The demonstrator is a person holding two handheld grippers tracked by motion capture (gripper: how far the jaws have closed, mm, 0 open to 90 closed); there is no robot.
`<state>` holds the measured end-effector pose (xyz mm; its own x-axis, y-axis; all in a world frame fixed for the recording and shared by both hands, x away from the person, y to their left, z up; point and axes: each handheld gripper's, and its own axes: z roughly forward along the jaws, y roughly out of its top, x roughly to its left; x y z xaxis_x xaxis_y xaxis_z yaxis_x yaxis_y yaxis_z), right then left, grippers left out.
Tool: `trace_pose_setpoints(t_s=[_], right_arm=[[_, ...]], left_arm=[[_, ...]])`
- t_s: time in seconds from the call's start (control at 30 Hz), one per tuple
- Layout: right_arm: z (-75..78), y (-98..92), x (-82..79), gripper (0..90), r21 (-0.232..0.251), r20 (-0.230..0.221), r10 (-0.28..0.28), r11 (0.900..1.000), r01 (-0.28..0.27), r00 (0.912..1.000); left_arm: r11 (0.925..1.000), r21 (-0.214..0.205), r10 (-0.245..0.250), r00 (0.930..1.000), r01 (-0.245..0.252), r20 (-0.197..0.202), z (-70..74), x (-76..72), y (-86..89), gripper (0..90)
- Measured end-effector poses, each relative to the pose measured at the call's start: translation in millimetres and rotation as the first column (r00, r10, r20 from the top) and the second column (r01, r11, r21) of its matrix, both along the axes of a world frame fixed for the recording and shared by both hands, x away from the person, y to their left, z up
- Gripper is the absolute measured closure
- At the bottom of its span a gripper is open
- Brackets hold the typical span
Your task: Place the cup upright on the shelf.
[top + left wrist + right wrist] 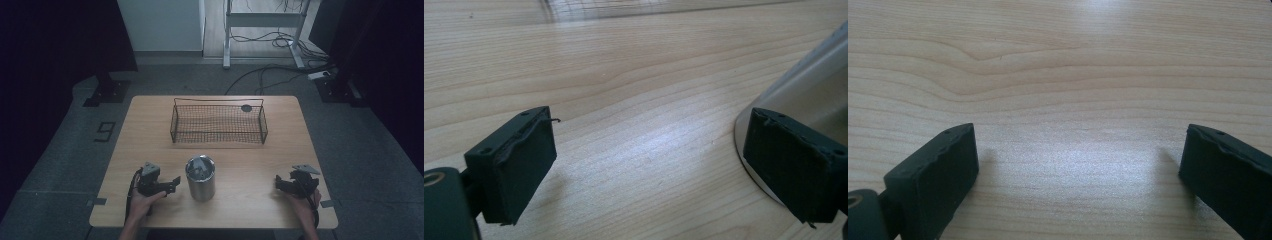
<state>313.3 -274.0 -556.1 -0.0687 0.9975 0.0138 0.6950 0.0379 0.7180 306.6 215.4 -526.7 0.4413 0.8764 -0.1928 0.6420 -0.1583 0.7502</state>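
Cup (200, 178) just right of L gripper (172, 184), apart; both grippers' jaws spread.

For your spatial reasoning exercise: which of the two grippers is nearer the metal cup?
The left gripper, beside the metal cup; the right gripper is much farther away.

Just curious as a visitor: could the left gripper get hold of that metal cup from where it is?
Probably yes. The left gripper is open right beside the metal cup, with bare table between them. The cup looks wide, though.
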Motion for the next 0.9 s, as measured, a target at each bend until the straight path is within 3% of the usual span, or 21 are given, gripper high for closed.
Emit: trace_pose_setpoints(t_s=[0.3, 0.6, 0.9], right_arm=[[-0.1, -0.9, -1.1, 2.0, -0.001, 0.001, 0.007, 1.0, -0.007, 1.0], [-0.2, -1.4, -1.4, 1.9, -0.002, 0.002, 0.01, 0.9999, -0.01, 0.9999], [-0.2, -2.0, -2.2, 2.0, -0.001, 0.002, 0.013, 0.9999, -0.013, 0.9999]], left_arm=[[0.9999, 0.002, -0.011, 0.9999, 0.011, 0.001, -0.4, -0.7, -0.7, 6.8], [0.999, -0.023, -0.039, 0.9987, 0.04, 0.034, 7.2, -6.2, 1.0, 6.8], [0.9986, -0.043, -0.029, 0.9983, 0.031, 0.05, 12.9, -9.7, 6.1, 6.8]])
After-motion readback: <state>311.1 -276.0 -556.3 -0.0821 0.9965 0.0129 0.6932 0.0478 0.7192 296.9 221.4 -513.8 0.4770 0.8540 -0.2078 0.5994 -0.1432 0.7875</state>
